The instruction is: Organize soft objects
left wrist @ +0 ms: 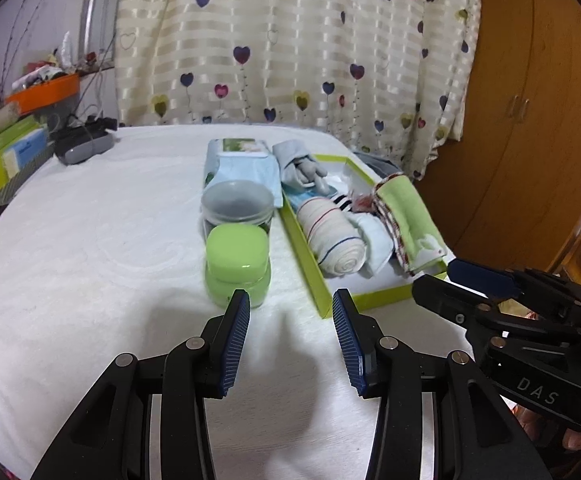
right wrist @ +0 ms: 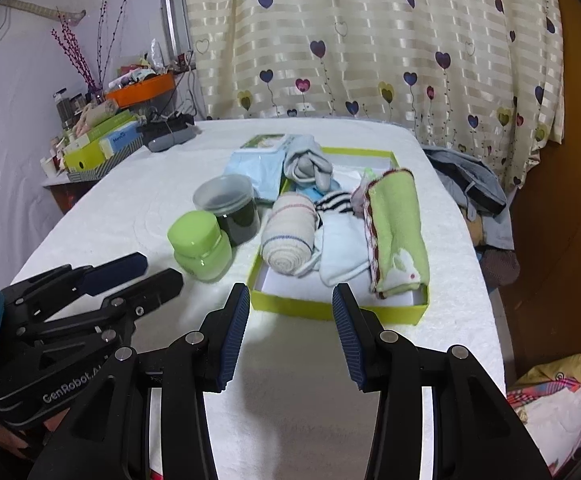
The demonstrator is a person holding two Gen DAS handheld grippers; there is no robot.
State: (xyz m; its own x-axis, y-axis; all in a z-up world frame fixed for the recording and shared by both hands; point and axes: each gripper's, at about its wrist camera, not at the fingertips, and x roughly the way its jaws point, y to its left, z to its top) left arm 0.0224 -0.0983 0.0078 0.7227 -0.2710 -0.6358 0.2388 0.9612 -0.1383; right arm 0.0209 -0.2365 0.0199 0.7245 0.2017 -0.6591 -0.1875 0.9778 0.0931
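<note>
A lime-green shallow box (left wrist: 310, 268) (right wrist: 330, 310) on the white bed holds soft things: a rolled cream cloth (left wrist: 336, 234) (right wrist: 288, 230), a folded green towel (left wrist: 408, 216) (right wrist: 400, 228), white socks (right wrist: 342, 254), a striped sock (right wrist: 336, 200) and grey socks (left wrist: 304, 164) (right wrist: 308, 164). My left gripper (left wrist: 290, 304) is open and empty, above the bed before the box's near left corner. My right gripper (right wrist: 290, 296) is open and empty just before the box's near wall. Each gripper shows at the edge of the other's view.
A green-lidded jar (left wrist: 236, 266) (right wrist: 200, 246), a clear jar with dark contents (left wrist: 236, 204) (right wrist: 228, 208) and a pale blue packet (left wrist: 242, 164) (right wrist: 256, 170) stand left of the box. A grey device (left wrist: 84, 146) lies far left. Cluttered shelf left, wardrobe (left wrist: 530, 120) right.
</note>
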